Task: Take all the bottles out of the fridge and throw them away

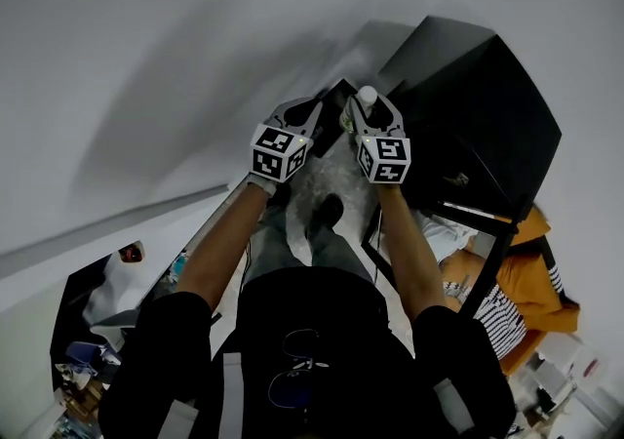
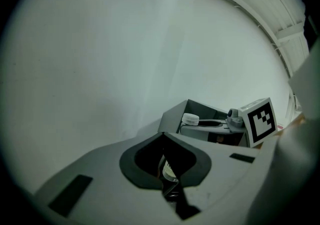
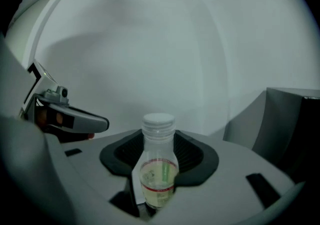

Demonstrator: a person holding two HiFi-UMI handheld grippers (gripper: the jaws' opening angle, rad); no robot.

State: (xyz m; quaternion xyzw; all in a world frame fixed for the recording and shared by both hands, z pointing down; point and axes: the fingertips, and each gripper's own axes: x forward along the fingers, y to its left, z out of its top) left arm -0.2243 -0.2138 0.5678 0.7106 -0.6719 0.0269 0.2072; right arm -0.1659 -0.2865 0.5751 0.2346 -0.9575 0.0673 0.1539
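**Head view:** both arms out front. Right gripper [image 1: 373,117] squeezes bottle [image 1: 367,95], white cap on top. Left gripper [image 1: 304,120] close beside it. Black fridge [image 1: 478,105] just to right.

**Left gripper view:** left gripper clenched on small bottle [image 2: 169,168]. Only a bit of it shows, deep between jaws.

**Right gripper view:** bottle stands up, yellow drink inside. Jaws pinch its belly.

**Step, I think:** both bottles out of fridge, on way to trash.

**Next:** find place to throw them, hold bottles over it, let go.
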